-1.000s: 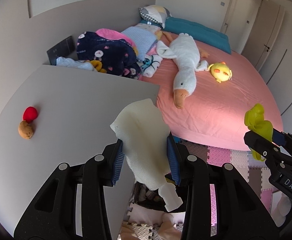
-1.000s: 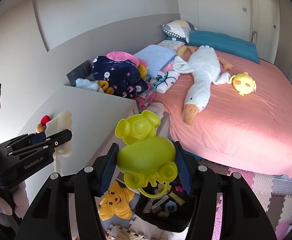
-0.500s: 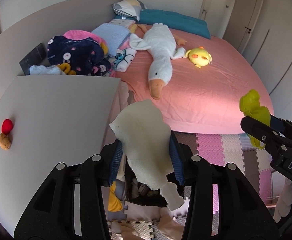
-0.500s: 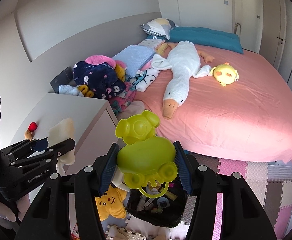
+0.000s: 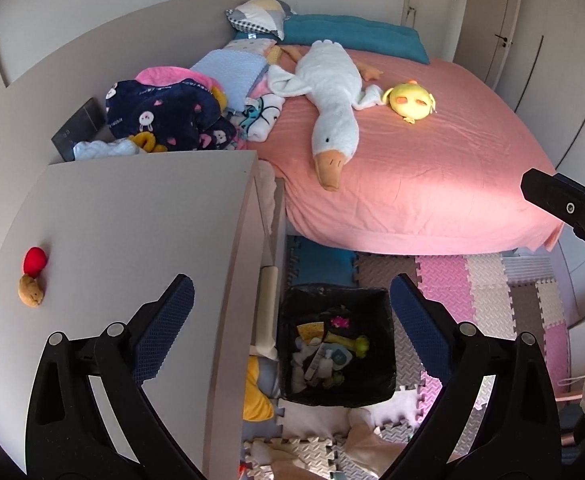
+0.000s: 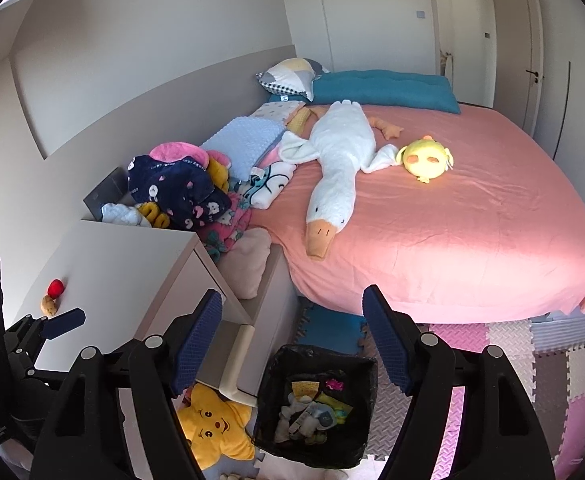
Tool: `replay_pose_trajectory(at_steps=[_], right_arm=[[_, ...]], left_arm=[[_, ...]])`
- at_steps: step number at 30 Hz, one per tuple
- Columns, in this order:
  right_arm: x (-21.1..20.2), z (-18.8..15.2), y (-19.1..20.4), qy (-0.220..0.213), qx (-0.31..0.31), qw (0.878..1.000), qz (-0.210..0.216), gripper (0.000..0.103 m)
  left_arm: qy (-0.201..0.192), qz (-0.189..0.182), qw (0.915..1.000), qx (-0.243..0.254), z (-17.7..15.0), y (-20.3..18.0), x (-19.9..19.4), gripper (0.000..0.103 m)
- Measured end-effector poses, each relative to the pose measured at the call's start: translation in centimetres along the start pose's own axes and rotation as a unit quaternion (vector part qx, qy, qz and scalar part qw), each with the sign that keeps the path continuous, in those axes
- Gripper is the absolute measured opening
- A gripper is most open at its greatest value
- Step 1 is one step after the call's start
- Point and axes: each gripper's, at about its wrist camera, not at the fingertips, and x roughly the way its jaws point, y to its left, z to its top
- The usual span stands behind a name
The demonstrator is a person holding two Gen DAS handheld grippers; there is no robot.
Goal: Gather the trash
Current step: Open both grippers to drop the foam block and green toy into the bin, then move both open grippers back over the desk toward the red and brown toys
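A black trash bin (image 5: 386, 360) stands on the floor between the white cabinet and the bed; it also shows in the right wrist view (image 6: 368, 404). Several scraps lie inside, among them a yellow-green plastic piece (image 5: 358, 345) and white foam bits (image 5: 302, 360). My left gripper (image 5: 292, 330) is open and empty above the bin. My right gripper (image 6: 292, 342) is open and empty above the bin. A red ball (image 5: 34, 260) and a small brown toy (image 5: 30, 290) lie on the cabinet top.
The white cabinet (image 5: 132, 220) is at the left. A pink bed (image 5: 432, 160) holds a white goose plush (image 5: 332, 92), a yellow plush (image 5: 410, 100) and piled blankets (image 5: 164, 112). A yellow star plush (image 6: 212, 424) lies beside the bin. Foam mats (image 5: 492, 300) cover the floor.
Both grippers have opened. The white foam sheet left my left gripper and the yellow-green plastic toy left my right gripper; both now lie in the bin below.
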Motion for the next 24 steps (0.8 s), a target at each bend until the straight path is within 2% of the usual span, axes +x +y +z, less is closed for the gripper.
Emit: replay_pose_trajectory(at_steps=[10, 24], right_arm=[[0.9, -0.2, 2.9, 0.012, -0.021, 0.999, 0.022, 0.073], [3.0, -0.8, 9.2, 0.037, -0.068, 0.995, 0.066, 0.073]], left_arm=[[0.009, 0.012, 0.9998, -0.017, -0.9, 2.5, -0.1, 0.095], [0.022, 0.045, 0.9959, -0.075, -2.9, 8.6, -0.8, 0.095]])
